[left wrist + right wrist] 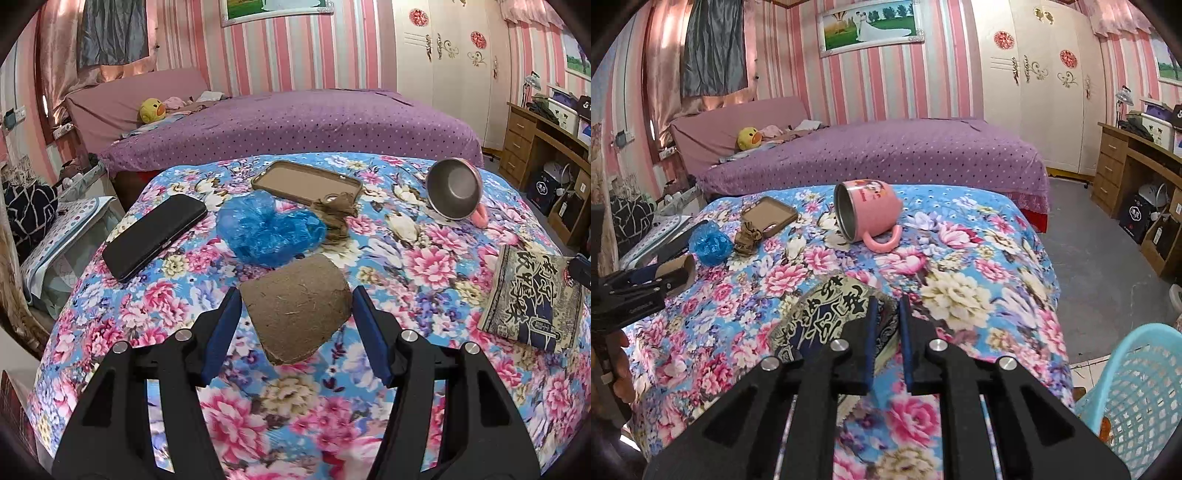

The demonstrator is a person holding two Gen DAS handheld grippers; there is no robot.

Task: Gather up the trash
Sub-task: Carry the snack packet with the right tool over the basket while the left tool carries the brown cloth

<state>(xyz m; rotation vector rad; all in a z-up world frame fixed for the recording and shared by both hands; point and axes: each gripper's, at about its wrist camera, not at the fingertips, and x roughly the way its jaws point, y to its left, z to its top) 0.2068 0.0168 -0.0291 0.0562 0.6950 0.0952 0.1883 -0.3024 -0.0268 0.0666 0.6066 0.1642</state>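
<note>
A flattened brown cardboard tube [295, 314] sits between the blue pads of my left gripper [295, 295], which is shut on it just above the floral quilt [424, 258]. The right wrist view shows that gripper [665, 277] at the left edge with the tube [679, 271] in its jaws. My right gripper [888, 299] is shut on the near edge of a printed packet with dark characters [827, 310]; the packet [532, 299] also shows at the right of the left wrist view. A crumpled blue plastic bag [266, 232] and a brown paper wad [336, 218] lie further back.
A brown phone case [306, 182], a black flat case [155, 236] and a pink mug on its side [868, 214] lie on the quilt. A light blue mesh basket [1137, 391] stands at the lower right, beside the bed. A purple bed [886, 155] lies behind, a wooden desk [1126, 166] at right.
</note>
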